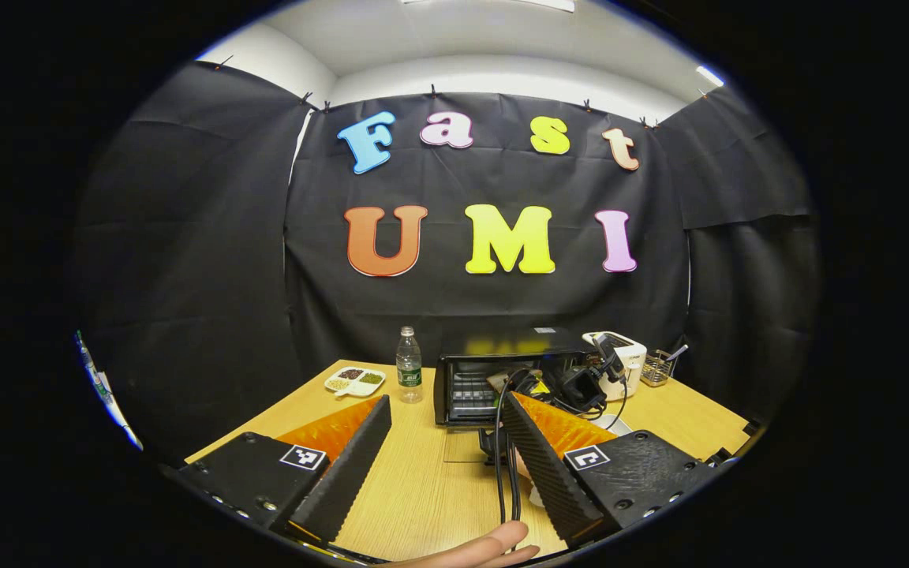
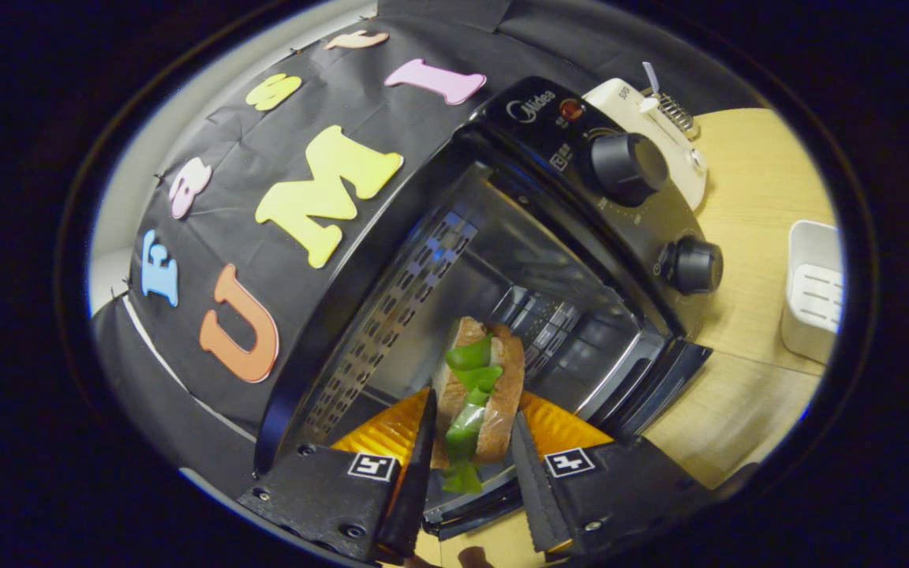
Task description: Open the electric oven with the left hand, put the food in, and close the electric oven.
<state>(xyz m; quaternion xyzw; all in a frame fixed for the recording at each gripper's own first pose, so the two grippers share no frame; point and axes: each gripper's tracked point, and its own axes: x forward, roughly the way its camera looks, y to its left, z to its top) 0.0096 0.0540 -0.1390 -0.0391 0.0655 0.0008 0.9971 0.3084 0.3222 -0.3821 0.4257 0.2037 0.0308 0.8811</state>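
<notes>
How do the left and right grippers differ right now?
The left gripper is open and holds nothing; the right gripper is shut on the sandwich. The left sits back over the table, away from the oven; the right is at the oven's open mouth, sandwich pointing in. Both point toward the oven.

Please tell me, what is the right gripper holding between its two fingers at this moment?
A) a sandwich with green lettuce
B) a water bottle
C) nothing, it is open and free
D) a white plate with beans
A: in the right gripper view, the right gripper has both fingers pressed on the sandwich, held at the mouth of the open electric oven.
</notes>
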